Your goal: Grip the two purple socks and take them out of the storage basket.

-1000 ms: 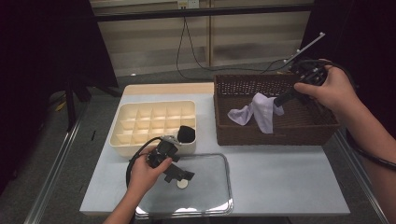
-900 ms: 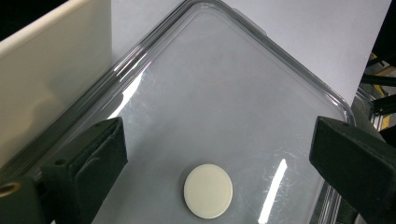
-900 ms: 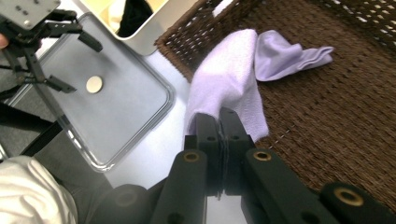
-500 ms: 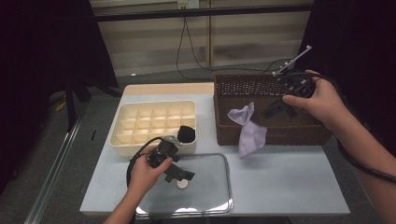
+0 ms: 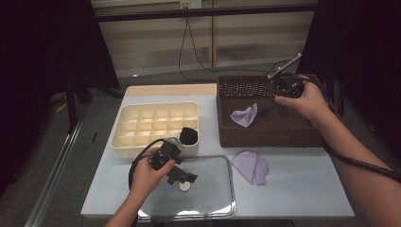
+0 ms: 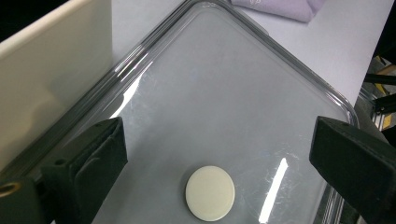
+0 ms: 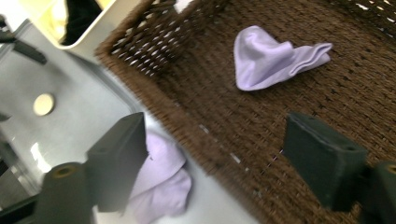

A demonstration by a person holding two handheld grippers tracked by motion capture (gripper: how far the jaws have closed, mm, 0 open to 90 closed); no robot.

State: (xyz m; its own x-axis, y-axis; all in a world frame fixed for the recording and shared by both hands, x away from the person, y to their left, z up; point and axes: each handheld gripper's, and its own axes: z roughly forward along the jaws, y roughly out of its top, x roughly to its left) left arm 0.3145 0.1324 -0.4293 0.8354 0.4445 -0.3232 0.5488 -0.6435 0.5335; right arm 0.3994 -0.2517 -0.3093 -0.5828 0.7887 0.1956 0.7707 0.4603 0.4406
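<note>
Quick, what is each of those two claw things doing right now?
Left gripper: open, holding nothing, over a small round white disc.
Right gripper: jaws just opened, holding nothing, above the brown wicker basket.

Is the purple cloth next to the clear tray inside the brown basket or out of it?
Out. That purple cloth lies crumpled on the table, just in front of the brown basket wall. A second purple cloth lies inside the basket.

Pale table, cream divided box, clear tray, wicker basket, lilac cloth
</note>
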